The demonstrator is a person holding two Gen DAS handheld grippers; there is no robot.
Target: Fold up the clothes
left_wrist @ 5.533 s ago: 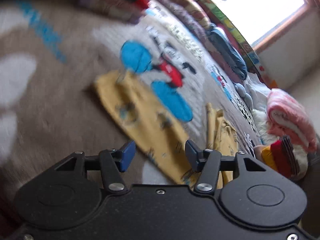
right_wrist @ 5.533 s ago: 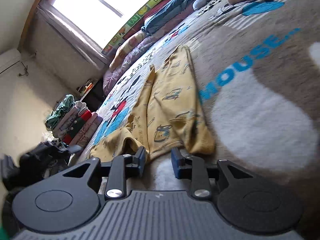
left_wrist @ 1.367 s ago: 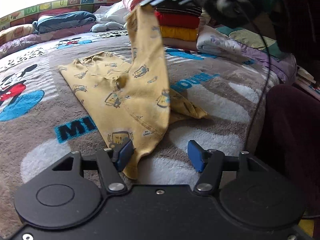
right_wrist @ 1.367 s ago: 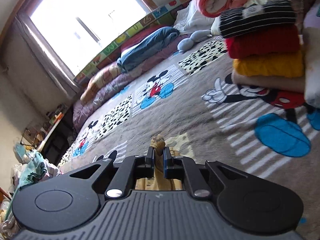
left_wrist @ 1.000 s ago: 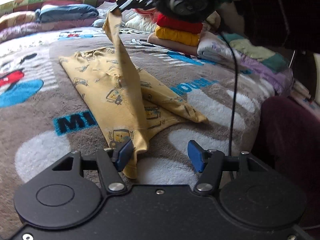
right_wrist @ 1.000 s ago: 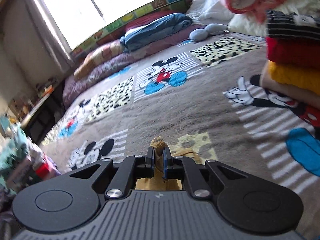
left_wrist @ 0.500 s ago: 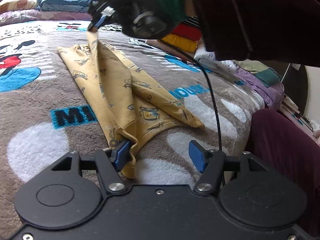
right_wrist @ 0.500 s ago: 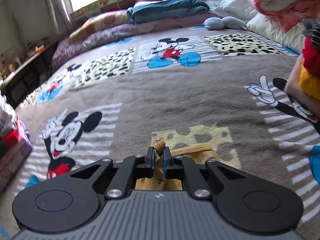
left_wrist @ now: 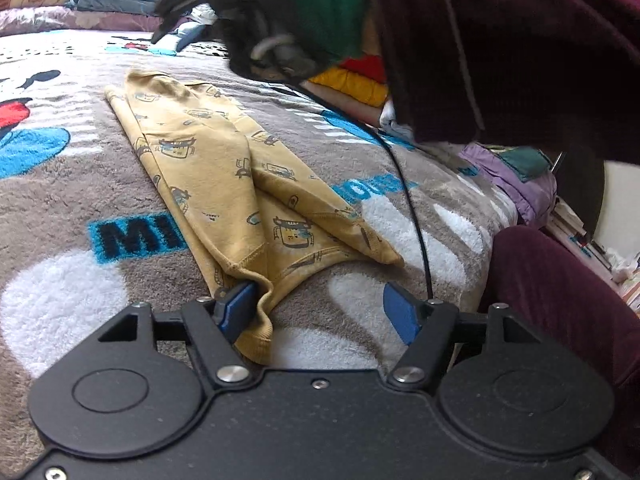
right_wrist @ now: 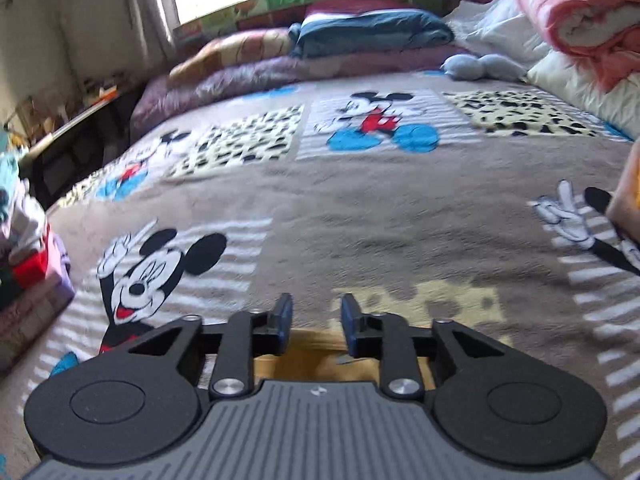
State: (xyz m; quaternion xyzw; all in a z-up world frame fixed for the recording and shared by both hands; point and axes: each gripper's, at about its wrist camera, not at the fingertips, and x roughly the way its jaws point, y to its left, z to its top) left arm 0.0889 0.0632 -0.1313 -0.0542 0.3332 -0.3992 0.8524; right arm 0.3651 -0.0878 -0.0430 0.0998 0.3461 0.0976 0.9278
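A yellow printed garment [left_wrist: 224,184] lies folded lengthwise on the Mickey Mouse blanket [left_wrist: 60,208]. My left gripper [left_wrist: 320,312] is open at its near hem; the left fingertip [left_wrist: 236,308] touches the cloth. My right gripper [left_wrist: 176,32] is open above the garment's far end, seen under the person's gloved hand. In the right wrist view the right gripper [right_wrist: 314,320] is open and empty, with a strip of the yellow garment [right_wrist: 316,356] just below its fingers.
A stack of folded clothes [left_wrist: 356,80] sits at the right of the bed, behind the person's maroon sleeve [left_wrist: 500,48]. Pillows and rolled bedding [right_wrist: 372,36] line the far edge under the window. Another clothes pile [right_wrist: 24,264] stands at the left.
My right gripper carried the garment's raised end across and down to the far side, then opened and let it go. The garment now lies flat, folded. My left gripper stayed open at the hem.
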